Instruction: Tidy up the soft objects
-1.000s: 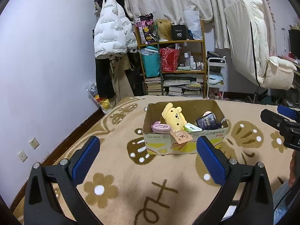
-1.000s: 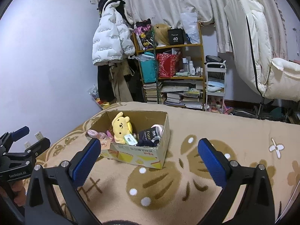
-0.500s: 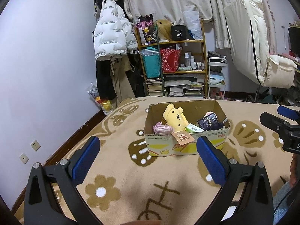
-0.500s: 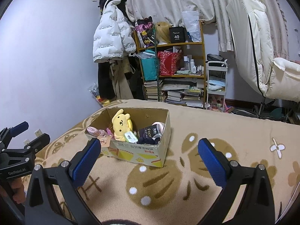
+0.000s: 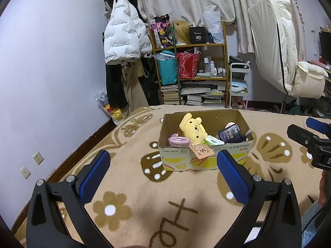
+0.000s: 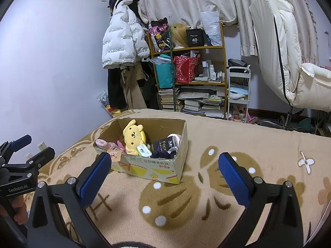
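Cardboard box (image 5: 206, 161) sits open-topped on the tan flower-patterned blanket (image 5: 128, 206), ahead of both my tools and touched by neither. Inside it I see a yellow dog plush (image 5: 192, 128) propped upright toward the far left, a pink rolled item (image 5: 179, 141) at the near left corner, a green-and-white wipes pack (image 5: 214, 141) in the middle, and a dark tissue pack marked "Face" (image 5: 230, 135) on the right. A paper tag with a bear print (image 5: 201, 150) hangs over the box's near wall.

My left gripper (image 5: 163, 177) hovers low over the blanket, its blue-padded fingers spread wide with nothing between them; the box lies just beyond it, slightly right of centre. My right gripper (image 6: 164, 178) is likewise spread wide and holds nothing, with the box (image 6: 144, 165) ahead and to its left. From the right wrist view the plush (image 6: 134, 138) leans against the box's far left side and the tissue pack (image 6: 164, 145) lies right of it.

Beyond the bed stand a cluttered wooden shelf (image 5: 191, 72), a white puffer jacket (image 5: 124, 41) hanging on the wall, and a cream chair (image 5: 285, 62) at far right.
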The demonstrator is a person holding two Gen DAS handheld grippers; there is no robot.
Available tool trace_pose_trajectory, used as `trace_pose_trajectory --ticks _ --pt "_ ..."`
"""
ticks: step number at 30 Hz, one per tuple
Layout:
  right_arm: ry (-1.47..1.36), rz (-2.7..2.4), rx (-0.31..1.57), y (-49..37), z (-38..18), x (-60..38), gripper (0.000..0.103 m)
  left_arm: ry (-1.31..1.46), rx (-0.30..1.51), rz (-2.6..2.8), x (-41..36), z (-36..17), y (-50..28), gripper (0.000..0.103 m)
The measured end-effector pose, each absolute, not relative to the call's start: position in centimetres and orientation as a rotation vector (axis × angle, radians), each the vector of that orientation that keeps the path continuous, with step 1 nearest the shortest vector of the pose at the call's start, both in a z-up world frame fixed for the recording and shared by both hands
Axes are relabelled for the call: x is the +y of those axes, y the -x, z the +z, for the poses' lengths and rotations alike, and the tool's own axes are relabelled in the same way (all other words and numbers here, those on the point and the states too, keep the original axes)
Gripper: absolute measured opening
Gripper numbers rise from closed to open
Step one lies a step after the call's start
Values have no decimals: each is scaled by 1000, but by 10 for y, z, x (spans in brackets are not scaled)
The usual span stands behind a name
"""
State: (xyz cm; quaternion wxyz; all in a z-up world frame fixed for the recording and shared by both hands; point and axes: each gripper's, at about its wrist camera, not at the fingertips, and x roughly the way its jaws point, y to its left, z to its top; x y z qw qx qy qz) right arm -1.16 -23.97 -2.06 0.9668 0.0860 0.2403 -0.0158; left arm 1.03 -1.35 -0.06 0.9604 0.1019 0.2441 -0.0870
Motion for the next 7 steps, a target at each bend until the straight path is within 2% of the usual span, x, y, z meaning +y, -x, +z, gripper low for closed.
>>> trace_pose_trajectory --ticks 7 --pt "-173 -29 486 12 -20 -241 103 -208 492 -176 -16 -2 -9 102"
